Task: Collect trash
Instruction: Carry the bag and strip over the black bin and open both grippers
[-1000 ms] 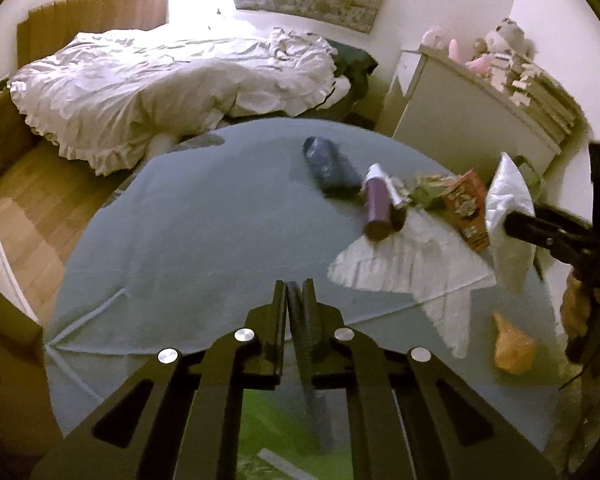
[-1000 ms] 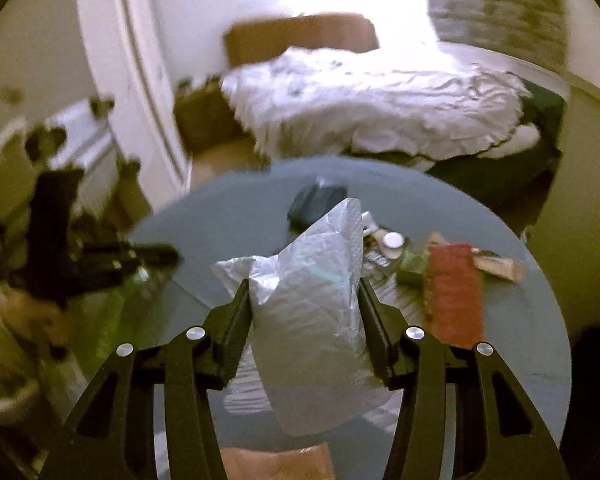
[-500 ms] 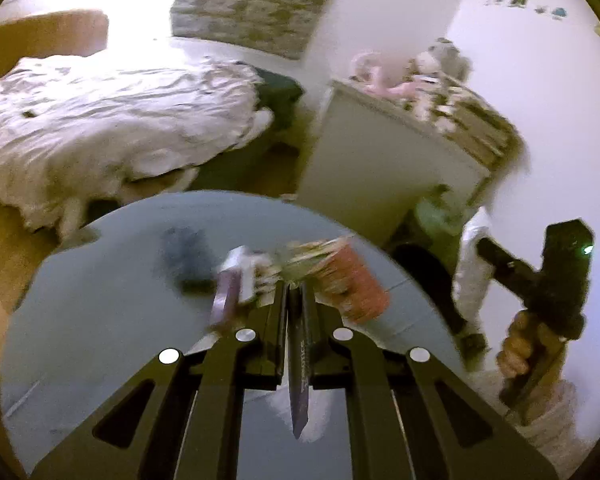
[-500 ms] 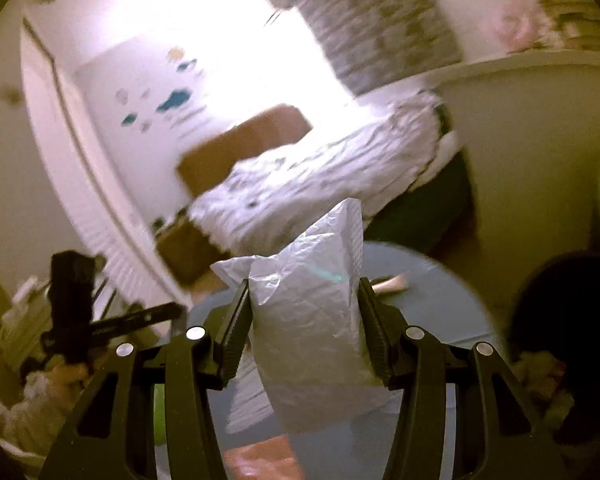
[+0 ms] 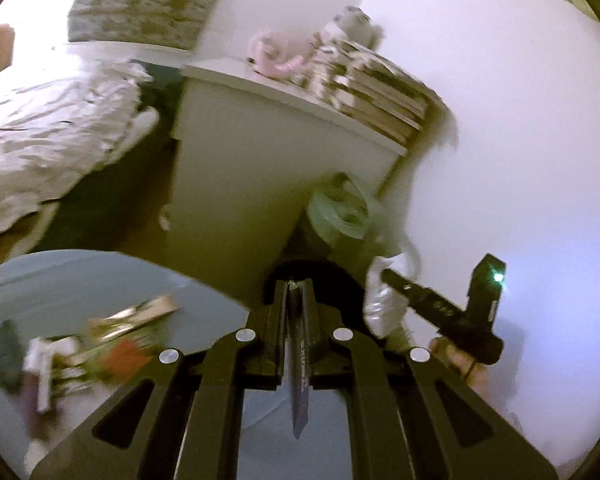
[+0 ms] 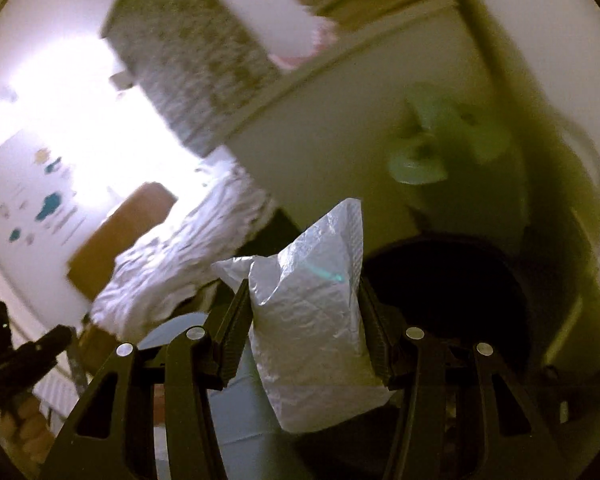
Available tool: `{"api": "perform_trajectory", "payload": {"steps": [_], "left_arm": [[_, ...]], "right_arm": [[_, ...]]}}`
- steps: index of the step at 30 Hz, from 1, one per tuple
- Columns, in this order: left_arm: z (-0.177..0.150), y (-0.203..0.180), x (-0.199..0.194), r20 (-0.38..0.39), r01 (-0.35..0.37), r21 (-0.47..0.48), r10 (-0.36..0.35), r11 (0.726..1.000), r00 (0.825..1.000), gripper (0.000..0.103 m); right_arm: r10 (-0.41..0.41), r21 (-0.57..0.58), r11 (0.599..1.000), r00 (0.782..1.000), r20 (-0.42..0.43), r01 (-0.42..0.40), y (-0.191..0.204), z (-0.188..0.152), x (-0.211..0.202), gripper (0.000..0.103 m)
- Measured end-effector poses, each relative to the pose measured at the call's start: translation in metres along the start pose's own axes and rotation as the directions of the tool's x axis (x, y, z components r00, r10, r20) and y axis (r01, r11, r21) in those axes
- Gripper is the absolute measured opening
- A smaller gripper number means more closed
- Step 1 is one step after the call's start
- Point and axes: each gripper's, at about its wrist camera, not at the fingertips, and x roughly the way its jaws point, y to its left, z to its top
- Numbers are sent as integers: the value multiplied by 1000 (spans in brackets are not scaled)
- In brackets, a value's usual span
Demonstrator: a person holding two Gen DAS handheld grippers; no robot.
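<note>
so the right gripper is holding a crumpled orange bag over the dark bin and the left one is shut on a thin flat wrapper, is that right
Not quite: the bag in the right gripper is white, not orange, as the right wrist view shows. The rest holds: it is held over the dark bin, and the left gripper is shut on a thin flat wrapper.

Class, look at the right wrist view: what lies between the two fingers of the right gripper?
A crumpled white plastic bag fills the gap of the right gripper, pinched by both fingers, as the right wrist view shows.
</note>
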Motion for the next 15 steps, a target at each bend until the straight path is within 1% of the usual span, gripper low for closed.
{"api": "perform_trajectory", "payload": {"steps": [4,7,8,12,15], "left_arm": [[5,-19,45,-43,31,19,-30,999,999,8],[5,-29,80,-86,40,20,-38,999,996,8],[5,-31,95,-104,43,12,-41,999,994,8],[1,-34,130,-152,48,-3,-47,999,987,8],[-4,-34,153,-184,52,-17,-54,999,981,8]], "right_arm": [[-60,27,998,998,-14,60,-21,-8,14,52],[-84,54,995,996,-36,86,-42,-12,24,52],[-96,60,993,994,-42,98,-44,-13,26,52],[-152,79,985,987,-52,156,-63,-12,33,52],[-173,135,974,981,-87,184,-82,-14,41,52]]}}
